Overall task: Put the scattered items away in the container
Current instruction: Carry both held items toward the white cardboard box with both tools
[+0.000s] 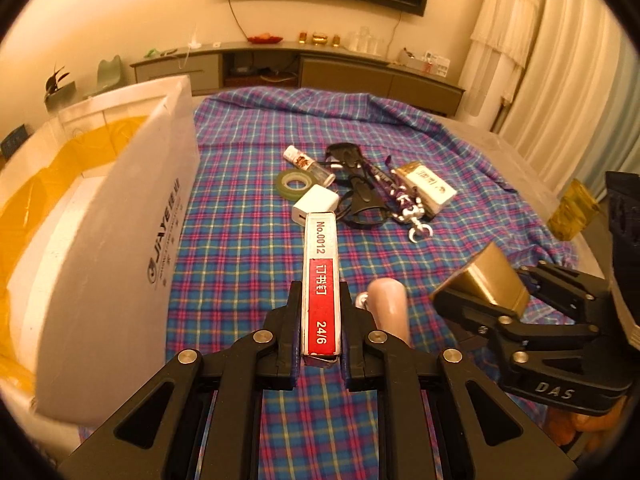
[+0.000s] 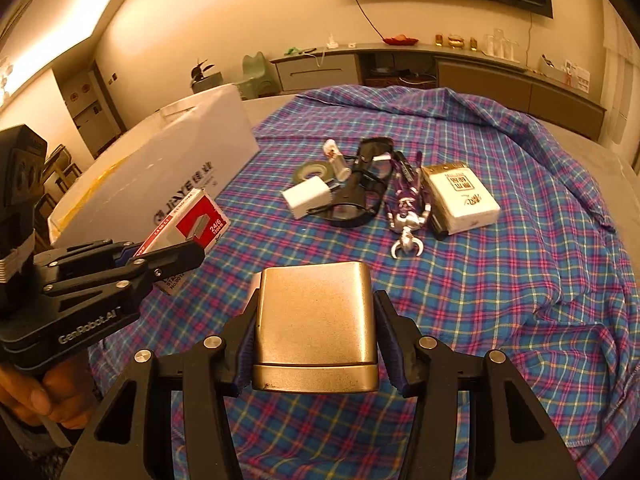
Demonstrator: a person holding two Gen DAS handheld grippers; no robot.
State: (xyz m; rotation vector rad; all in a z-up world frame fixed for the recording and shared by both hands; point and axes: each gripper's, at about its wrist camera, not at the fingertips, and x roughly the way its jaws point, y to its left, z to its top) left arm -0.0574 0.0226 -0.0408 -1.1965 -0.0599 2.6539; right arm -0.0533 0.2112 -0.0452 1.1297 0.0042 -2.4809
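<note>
Checked cloth (image 2: 500,280) covers the table, with the white box (image 1: 108,240) at its left side. Left gripper (image 1: 320,320) is clamped on a staple box (image 1: 320,280); right gripper (image 2: 316,332) is clamped on a gold tin (image 2: 316,312). Both are held above the cloth, near the box. Only a yellow lining (image 1: 48,168) shows inside it; other contents I cannot tell. Tape (image 2: 314,170), charger (image 2: 306,198), glasses (image 2: 360,196) and a pack (image 2: 464,196) lie scattered. The smooth tin may slip if tilted.

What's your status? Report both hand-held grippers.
Left hand-held gripper shut on staple box. Right hand-held gripper shut on gold case. White container left, open flap. Charger, glasses remain.
</note>
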